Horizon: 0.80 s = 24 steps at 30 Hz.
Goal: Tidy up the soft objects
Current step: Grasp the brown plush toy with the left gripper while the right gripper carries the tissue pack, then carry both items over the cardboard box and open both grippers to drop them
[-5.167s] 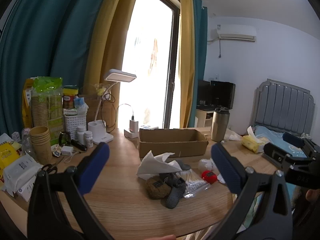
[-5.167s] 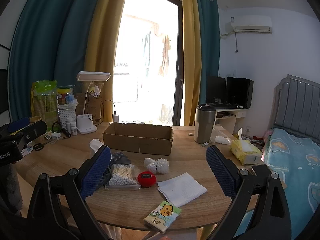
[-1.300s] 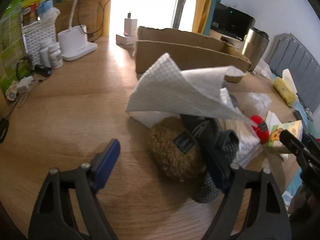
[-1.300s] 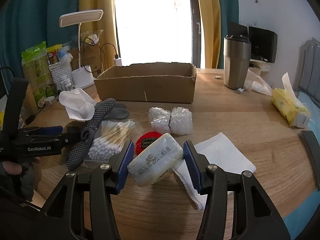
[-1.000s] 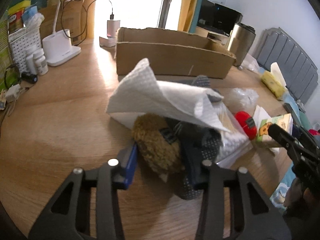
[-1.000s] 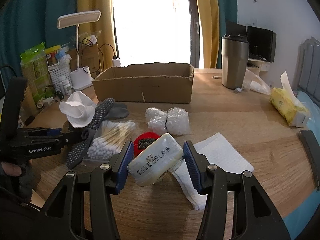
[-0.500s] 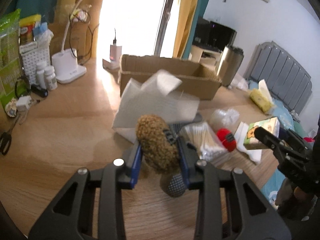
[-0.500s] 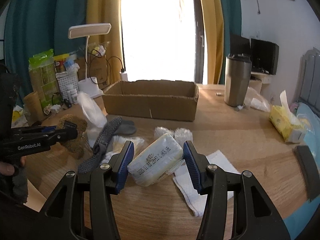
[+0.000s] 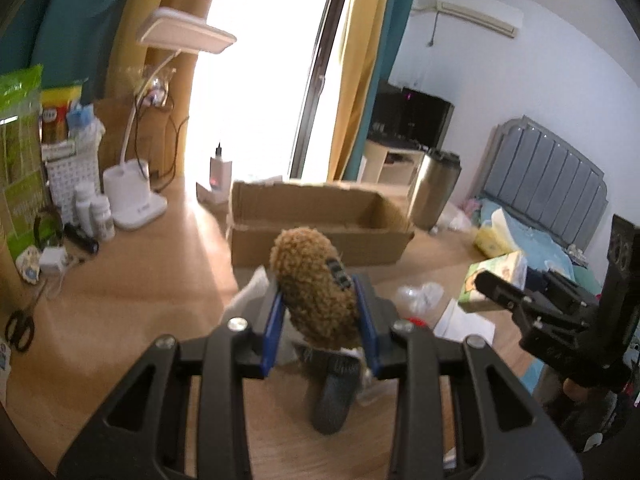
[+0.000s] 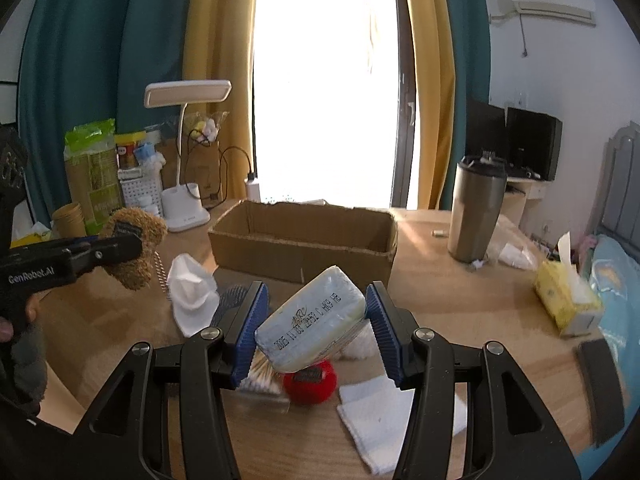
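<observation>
My left gripper (image 9: pixel 320 320) is shut on a brown fuzzy plush toy (image 9: pixel 314 280) and holds it above the table, in front of the open cardboard box (image 9: pixel 316 216). The plush also shows in the right wrist view (image 10: pixel 136 248), left of the box (image 10: pixel 300 240). My right gripper (image 10: pixel 314 332) is shut on a small tissue pack (image 10: pixel 312 324), held above a red soft ball (image 10: pixel 310 382), a cotton swab bag (image 10: pixel 260 376) and a white cloth (image 10: pixel 376 412). A crumpled white paper towel (image 10: pixel 192 292) and a grey sock (image 10: pixel 228 300) lie on the table.
A desk lamp (image 10: pixel 184 184), bottles and packets stand at the back left. A steel tumbler (image 10: pixel 476 208) stands right of the box. A yellow tissue box (image 10: pixel 568 296) sits near the right edge. Scissors (image 9: pixel 18 328) lie at the far left.
My left gripper closed on the plush toy and lifted it off the pile toward the box. My right gripper rose and moved forward with the tissue pack.
</observation>
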Each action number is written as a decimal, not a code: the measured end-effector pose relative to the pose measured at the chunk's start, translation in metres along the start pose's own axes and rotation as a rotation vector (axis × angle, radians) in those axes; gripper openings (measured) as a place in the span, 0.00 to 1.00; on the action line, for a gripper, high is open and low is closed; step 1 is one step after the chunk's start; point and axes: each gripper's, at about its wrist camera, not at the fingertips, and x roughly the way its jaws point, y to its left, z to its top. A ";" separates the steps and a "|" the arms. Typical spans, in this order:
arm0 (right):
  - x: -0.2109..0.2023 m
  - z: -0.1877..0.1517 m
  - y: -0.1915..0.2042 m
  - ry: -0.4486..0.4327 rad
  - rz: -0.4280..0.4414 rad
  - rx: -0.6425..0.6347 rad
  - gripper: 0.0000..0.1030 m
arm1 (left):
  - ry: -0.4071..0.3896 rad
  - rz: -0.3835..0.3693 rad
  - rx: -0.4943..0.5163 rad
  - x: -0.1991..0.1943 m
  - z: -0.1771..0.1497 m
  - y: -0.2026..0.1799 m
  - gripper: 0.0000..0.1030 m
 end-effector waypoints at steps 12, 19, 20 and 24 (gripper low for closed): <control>0.023 0.024 -0.014 -0.032 0.009 -0.022 0.53 | -0.043 0.006 0.008 0.017 0.030 0.002 0.33; 0.045 0.033 -0.018 -0.035 0.029 -0.025 0.53 | -0.030 0.004 0.005 0.039 0.039 0.005 0.34; 0.048 0.035 -0.018 -0.035 0.031 -0.024 0.53 | -0.028 0.004 0.004 0.043 0.041 0.006 0.33; 0.062 0.040 -0.021 -0.031 0.045 -0.018 0.53 | -0.026 0.002 0.005 0.055 0.048 0.008 0.34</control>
